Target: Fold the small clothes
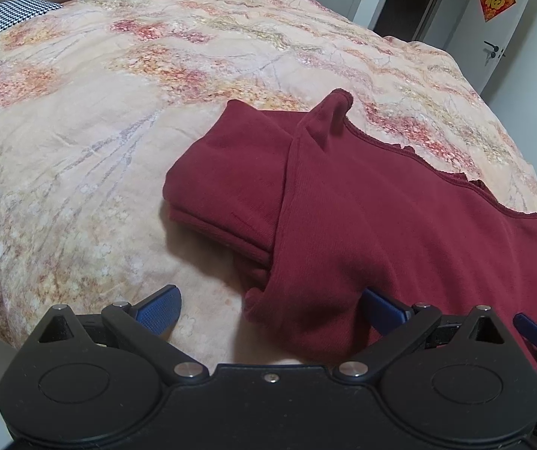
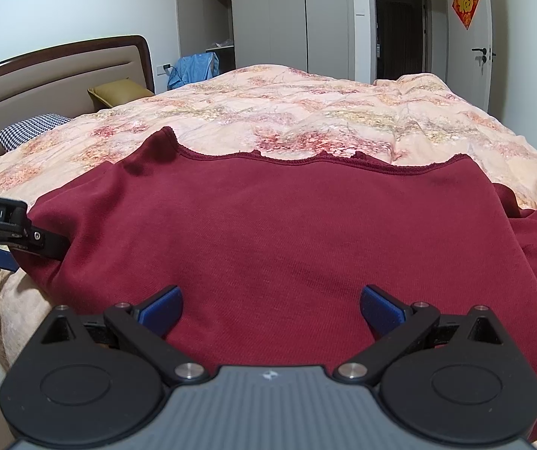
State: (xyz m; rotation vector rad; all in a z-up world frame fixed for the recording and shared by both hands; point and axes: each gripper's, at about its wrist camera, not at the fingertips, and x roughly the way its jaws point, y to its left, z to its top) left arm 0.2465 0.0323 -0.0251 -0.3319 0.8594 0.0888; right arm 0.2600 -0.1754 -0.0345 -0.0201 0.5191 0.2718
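Observation:
A dark red knit garment lies spread on a floral quilt, one sleeve folded across its left side. My left gripper is open at the garment's near left corner; its right finger rests on red cloth, its left finger over bare quilt. The right wrist view shows the same garment filling the middle, its hem edge at the far side. My right gripper is open above the near edge of the cloth, nothing between its blue pads. The left gripper's body shows at the garment's left edge.
The quilt covers a bed with a padded headboard at the left. A checked pillow and a yellow cushion lie near the headboard. White wardrobes and a door stand beyond the bed.

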